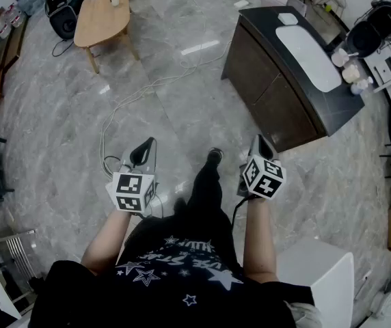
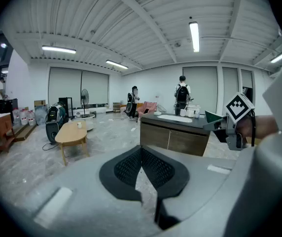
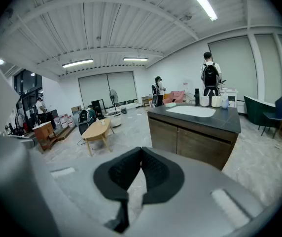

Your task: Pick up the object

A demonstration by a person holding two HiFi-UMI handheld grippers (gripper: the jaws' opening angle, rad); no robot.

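The left gripper [image 1: 145, 146], lower left of centre in the head view, has its pads pressed together on nothing. The right gripper [image 1: 259, 142], lower right of centre, is closed and empty too. Both hang over the grey floor [image 1: 45, 128]. A white cable [image 1: 135, 96] trails away above the left one. A dark counter [image 1: 277, 94] fills the upper right and a wooden table [image 1: 102, 18] the upper left. Which object is meant cannot be told.

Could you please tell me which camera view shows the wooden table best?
The head view: the wooden table shows its whole top from above. Both gripper views show the table side-on, small and distant.
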